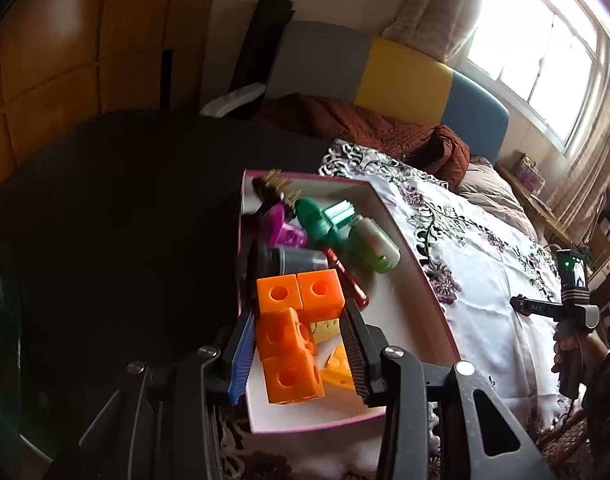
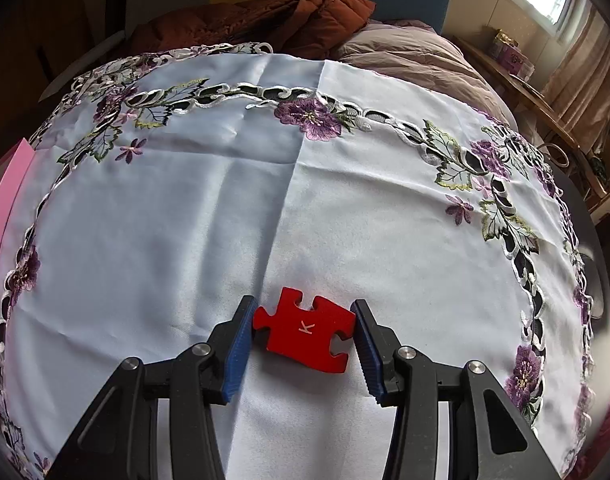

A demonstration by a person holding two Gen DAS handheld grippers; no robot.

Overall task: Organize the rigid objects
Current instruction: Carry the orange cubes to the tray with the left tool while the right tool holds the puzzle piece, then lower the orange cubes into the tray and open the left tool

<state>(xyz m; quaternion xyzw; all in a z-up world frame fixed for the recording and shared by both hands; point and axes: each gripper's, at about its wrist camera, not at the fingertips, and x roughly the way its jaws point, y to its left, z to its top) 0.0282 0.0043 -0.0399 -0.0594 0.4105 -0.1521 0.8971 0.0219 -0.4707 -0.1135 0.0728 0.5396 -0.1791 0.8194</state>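
Observation:
In the left wrist view my left gripper (image 1: 299, 344) is shut on an orange block piece (image 1: 293, 336) made of joined holed cubes, held over a pink-rimmed white box (image 1: 405, 248). The box holds a green toy (image 1: 325, 220), a purple piece (image 1: 283, 234), a grey cylinder (image 1: 293, 260), a red stick (image 1: 347, 280) and yellow holed pieces (image 1: 337, 364). In the right wrist view my right gripper (image 2: 303, 334) straddles a red puzzle piece (image 2: 305, 334) marked K that lies on the white embroidered cloth (image 2: 265, 184). Its pads stand at the piece's two sides, with a small gap on the right.
The box's pink wall (image 2: 9, 208) shows at the left edge of the right wrist view. The right hand-held gripper (image 1: 569, 304) shows at the far right in the left wrist view. A brown quilt (image 2: 265, 20) and a bed lie behind the table. A dark surface (image 1: 125, 220) lies left of the box.

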